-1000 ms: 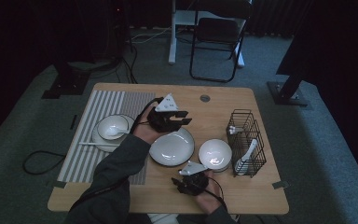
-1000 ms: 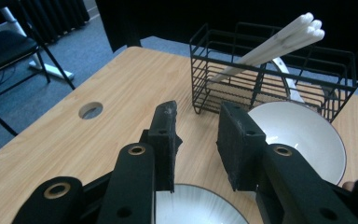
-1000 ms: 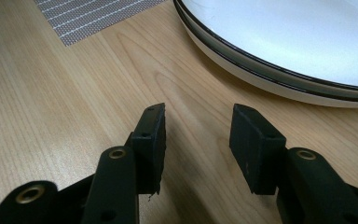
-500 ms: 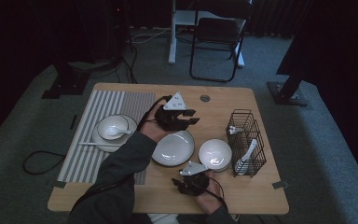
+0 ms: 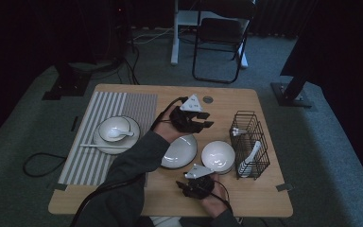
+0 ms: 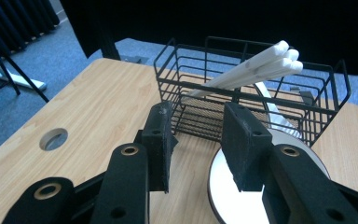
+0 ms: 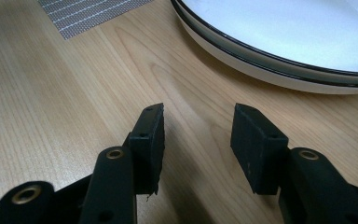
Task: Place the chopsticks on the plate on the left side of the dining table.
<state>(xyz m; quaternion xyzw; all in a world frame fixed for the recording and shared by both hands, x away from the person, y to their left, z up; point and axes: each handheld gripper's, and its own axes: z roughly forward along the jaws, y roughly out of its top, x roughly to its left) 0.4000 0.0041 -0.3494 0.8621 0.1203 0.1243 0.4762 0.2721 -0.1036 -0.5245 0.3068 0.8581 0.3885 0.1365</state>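
My left gripper (image 5: pixel 206 124) hovers over the middle of the table, just past the far edge of a white plate (image 5: pixel 179 152), and points at a black wire basket (image 5: pixel 250 142). Its jaws (image 6: pixel 196 116) have just been opening and are open, with nothing between them. White chopsticks (image 6: pixel 256 70) lean in the basket (image 6: pixel 261 100), and a white bowl (image 6: pixel 221 189) lies low and right of the jaws. My right gripper (image 5: pixel 185 185) rests near the front edge. It stands open (image 7: pixel 198 116) over bare wood, short of the plate (image 7: pixel 284 32).
A striped placemat (image 5: pixel 108 101) at the left carries a plate and a small bowl with a spoon (image 5: pixel 116 133). The white bowl (image 5: pixel 217 156) sits between the plate and the basket. A round hole (image 5: pixel 208 100) pierces the tabletop at the back. A chair (image 5: pixel 220 38) stands beyond the table.
My left gripper has moved to the right, away from the plate and toward the wire basket, and its jaws have spread a little. The right gripper has not moved.
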